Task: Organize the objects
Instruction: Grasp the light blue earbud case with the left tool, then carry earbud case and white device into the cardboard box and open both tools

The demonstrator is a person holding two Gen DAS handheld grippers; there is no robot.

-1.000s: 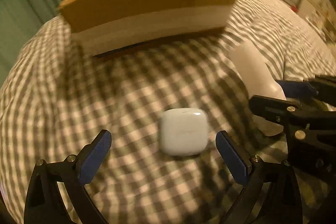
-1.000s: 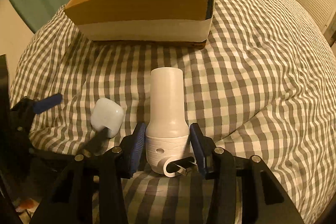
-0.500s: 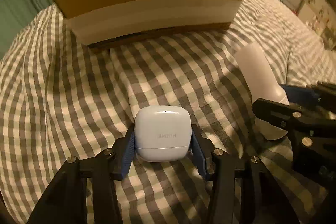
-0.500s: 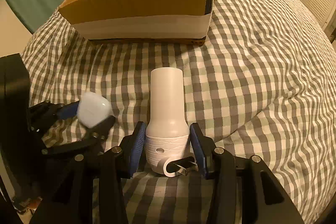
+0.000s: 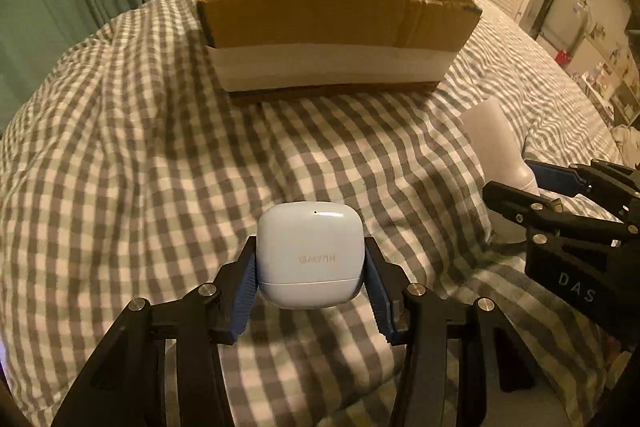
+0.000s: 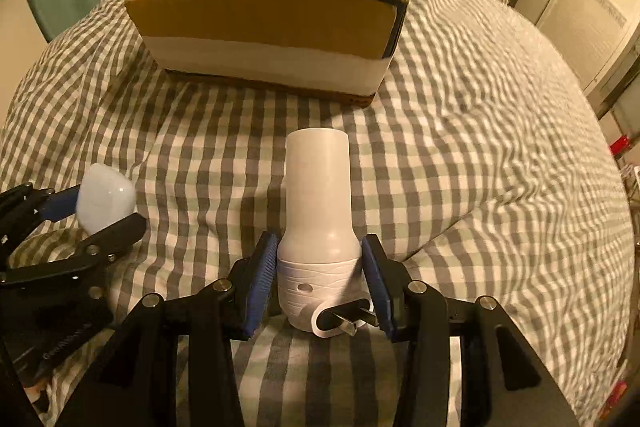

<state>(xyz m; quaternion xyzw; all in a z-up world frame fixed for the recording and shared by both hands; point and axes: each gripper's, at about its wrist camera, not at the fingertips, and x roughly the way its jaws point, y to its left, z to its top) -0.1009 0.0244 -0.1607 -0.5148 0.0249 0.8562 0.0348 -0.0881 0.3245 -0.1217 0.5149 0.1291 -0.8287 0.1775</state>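
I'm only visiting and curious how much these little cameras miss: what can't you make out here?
- Contents of the cardboard box: both views, its front wall hides all but a few pale tops.
- Earbud case: its underside, left wrist view, faces away.
- White plug-in device: left wrist view, right gripper covers its base.
- Room clutter behind: too small.
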